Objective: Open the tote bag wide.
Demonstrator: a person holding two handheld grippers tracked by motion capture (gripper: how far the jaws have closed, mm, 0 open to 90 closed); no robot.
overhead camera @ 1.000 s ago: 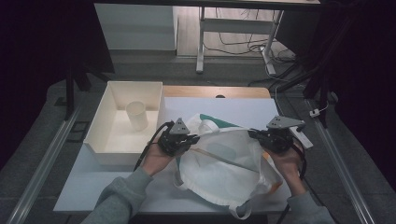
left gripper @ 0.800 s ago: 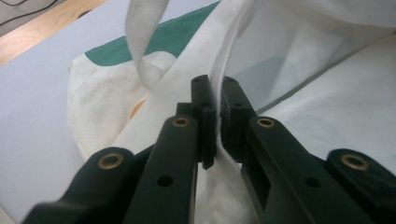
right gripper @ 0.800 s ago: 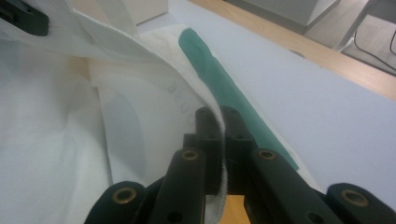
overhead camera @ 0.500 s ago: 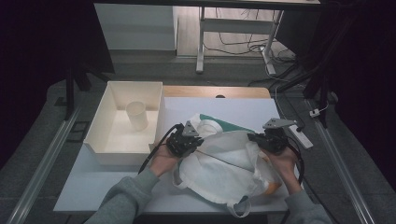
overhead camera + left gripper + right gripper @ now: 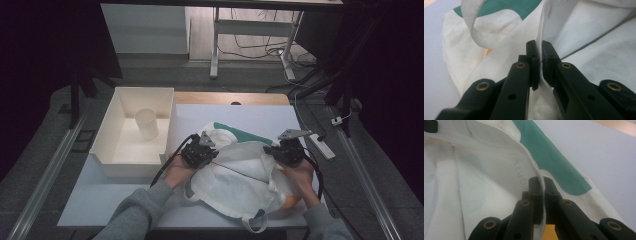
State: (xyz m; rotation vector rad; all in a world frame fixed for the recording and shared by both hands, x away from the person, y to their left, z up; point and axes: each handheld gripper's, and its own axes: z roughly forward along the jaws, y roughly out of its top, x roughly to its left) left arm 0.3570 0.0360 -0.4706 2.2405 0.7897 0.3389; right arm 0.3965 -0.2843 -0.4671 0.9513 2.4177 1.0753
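A white cloth tote bag point(image 5: 240, 175) with a green patch point(image 5: 250, 134) lies on the pale table top near the front. My left gripper point(image 5: 206, 149) is shut on the bag's left rim; in the left gripper view the hem point(image 5: 540, 50) runs pinched between the two black jaws, beside a looped handle strap point(image 5: 474, 30). At the bag's right rim my right gripper point(image 5: 280, 150) is shut too, with the edge point(image 5: 541, 185) clamped between its jaws. Something orange point(image 5: 290, 201) shows at the bag's lower right corner. The bag's mouth is held spread between both hands.
A white open tray point(image 5: 116, 156) stands at the left of the table with a white cup point(image 5: 146, 123) upright inside it. A white power strip point(image 5: 320, 146) lies at the right edge. A wooden strip point(image 5: 230, 98) borders the table's far side.
Both hands have come lower and a little nearer the table's front, carrying the bag's rim down with them. The grips stay shut.
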